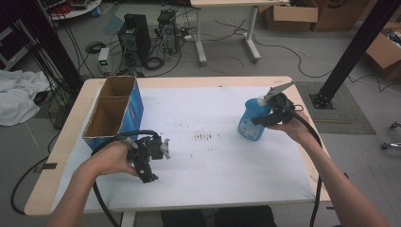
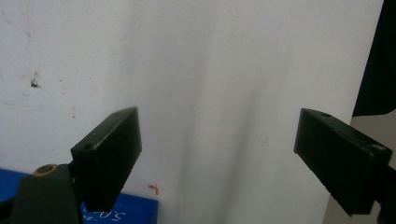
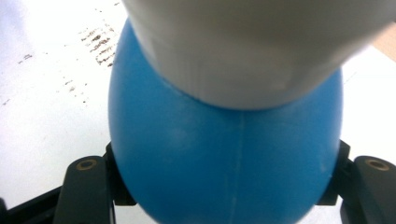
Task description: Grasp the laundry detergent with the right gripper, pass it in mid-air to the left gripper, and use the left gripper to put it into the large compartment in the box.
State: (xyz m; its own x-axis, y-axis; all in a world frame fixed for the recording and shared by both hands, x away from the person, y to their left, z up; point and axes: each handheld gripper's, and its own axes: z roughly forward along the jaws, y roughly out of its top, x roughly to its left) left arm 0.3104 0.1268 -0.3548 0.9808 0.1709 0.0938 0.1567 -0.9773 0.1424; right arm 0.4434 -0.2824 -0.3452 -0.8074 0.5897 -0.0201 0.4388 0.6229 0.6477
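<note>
A blue bottle [image 1: 253, 120] with a white cap [image 1: 261, 100] stands on the right of the white sheet [image 1: 213, 161]. My right gripper [image 1: 267, 116] comes at it from the right, and its jaws press both sides. In the right gripper view the blue bottle [image 3: 224, 154] bulges between the jaws of that gripper [image 3: 224, 181], with its white cap [image 3: 252, 46] above. My left gripper [image 1: 158, 163] rests low on the sheet at the front left. The left gripper [image 2: 217, 154] stands open, with bare white sheet between its jaws.
An open cardboard box with blue sides [image 1: 116, 111] stands at the table's left, just behind my left hand; its blue corner [image 2: 128, 212] is near my left jaw. Dark smudges [image 1: 203, 137] mark the sheet's middle. Computer towers, cables and boxes lie on the floor beyond.
</note>
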